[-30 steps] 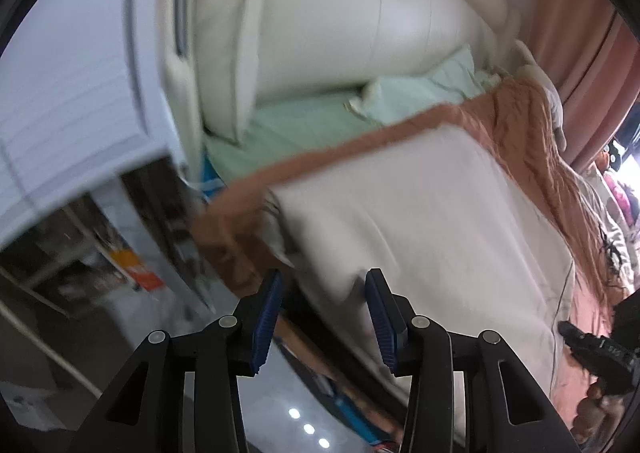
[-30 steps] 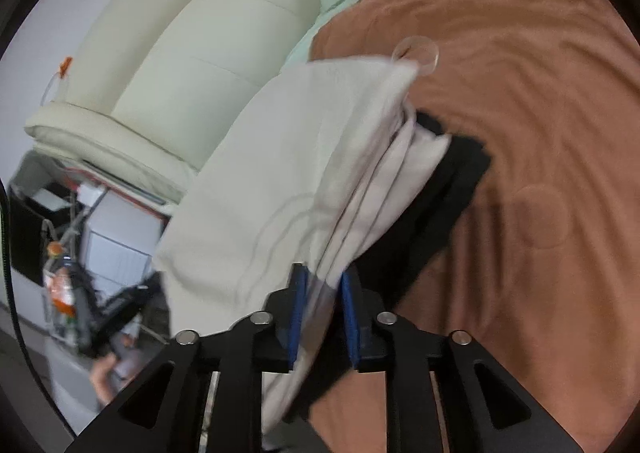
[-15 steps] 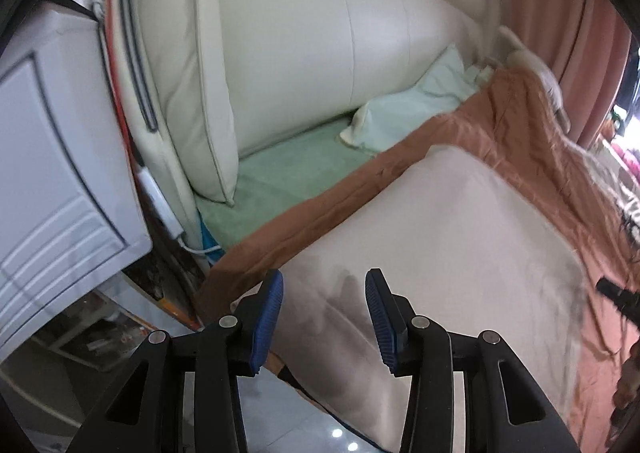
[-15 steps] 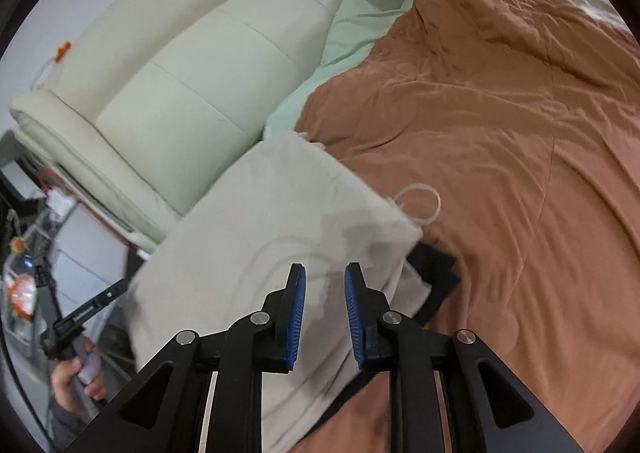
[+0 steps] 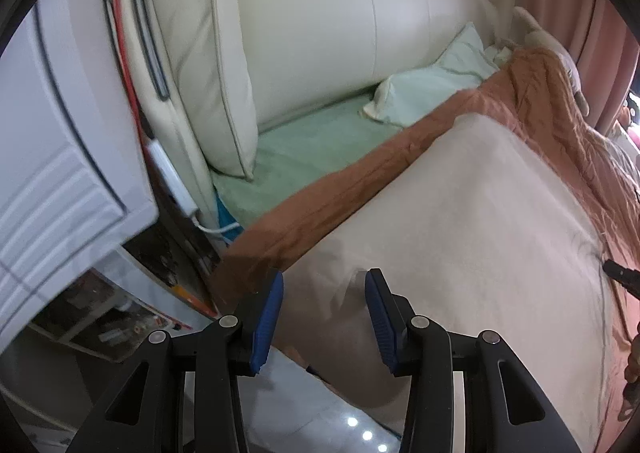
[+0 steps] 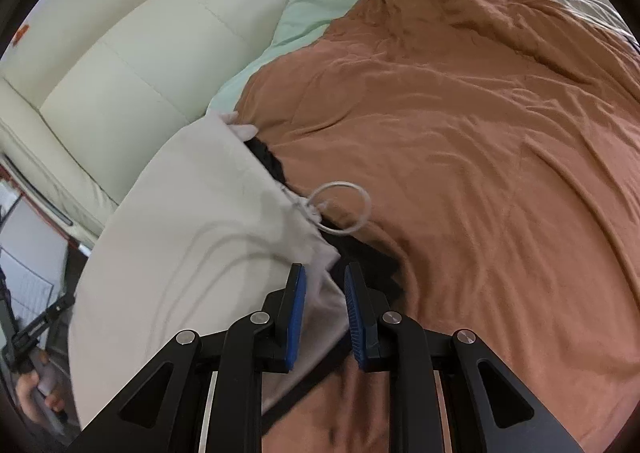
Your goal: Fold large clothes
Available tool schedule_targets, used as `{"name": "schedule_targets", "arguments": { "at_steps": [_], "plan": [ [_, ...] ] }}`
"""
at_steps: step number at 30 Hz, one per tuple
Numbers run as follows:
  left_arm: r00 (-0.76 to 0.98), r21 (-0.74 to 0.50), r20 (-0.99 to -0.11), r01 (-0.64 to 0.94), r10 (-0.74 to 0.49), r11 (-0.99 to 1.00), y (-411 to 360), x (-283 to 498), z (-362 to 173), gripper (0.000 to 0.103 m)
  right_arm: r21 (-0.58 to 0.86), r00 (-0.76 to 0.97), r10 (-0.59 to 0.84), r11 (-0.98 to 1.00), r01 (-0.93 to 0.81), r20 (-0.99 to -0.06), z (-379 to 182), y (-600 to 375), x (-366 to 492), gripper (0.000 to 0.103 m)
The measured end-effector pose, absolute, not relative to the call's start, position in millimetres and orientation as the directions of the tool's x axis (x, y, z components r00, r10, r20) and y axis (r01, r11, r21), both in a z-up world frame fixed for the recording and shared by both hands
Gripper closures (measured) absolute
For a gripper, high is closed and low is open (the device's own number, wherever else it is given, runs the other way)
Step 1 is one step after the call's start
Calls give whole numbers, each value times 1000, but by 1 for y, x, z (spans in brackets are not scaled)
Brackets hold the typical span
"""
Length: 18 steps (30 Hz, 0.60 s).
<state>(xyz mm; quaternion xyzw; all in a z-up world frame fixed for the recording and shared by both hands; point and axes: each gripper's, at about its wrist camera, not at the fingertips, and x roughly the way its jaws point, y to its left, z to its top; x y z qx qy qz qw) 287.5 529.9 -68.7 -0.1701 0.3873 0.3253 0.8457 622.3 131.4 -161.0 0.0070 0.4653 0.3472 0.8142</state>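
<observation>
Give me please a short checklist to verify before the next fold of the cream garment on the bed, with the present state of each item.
1. Left gripper free, jaws apart with nothing pinched: ok.
2. Right gripper free of cloth: cannot tell; the cream garment edge lies between narrow jaws, and pad contact is unclear.
3. Garment lies flat on the brown blanket: mostly ok; faint wrinkles near the right gripper.
4. Black layer tucked inside: not ok; it peeks out along the garment's right edge.
5. Looped cord inside the fold: not ok; it lies out on the blanket.
6. Garment fully on the bed: cannot tell; its near corner reaches the bed edge.
</observation>
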Motion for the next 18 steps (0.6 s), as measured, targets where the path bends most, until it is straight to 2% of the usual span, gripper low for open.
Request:
{"name": "schedule_targets", "arguments": {
  "at_steps": [5,6,7,9,10,12,14,15,18],
  "plan": [
    [541,-101,-740,-676,399,730,517,271,-45,58,339,332,587,748,-570,-738,-131,108,608,82],
    [545,-104,-739,-673,395,733,512,268,-40,58,340,334,592,745,-574,-734,-124,104,604,77],
    [546,-103,-738,-671,396,734,508,267,-37,58,337,338,595,742,-580,-729,-115,98,599,63],
    [556,-109,-734,-664,391,740,498,263,-29,55,325,358,602,738,-592,-714,-98,86,585,45],
    [564,-115,-730,-658,386,744,492,260,-25,51,319,365,604,735,-598,-708,-91,83,580,42],
    [581,-124,-718,-648,383,751,476,254,-15,33,308,372,607,730,-611,-702,-79,74,570,41],
    [595,-127,-705,-641,386,757,465,252,-8,26,302,364,605,726,-618,-708,-69,65,561,40],
    [604,-132,-700,-633,380,763,455,249,-4,24,293,366,599,727,-621,-712,-65,61,556,38],
    [614,-134,-705,-607,356,783,431,247,4,23,262,387,592,727,-635,-706,-49,44,539,20]
  ]
}}
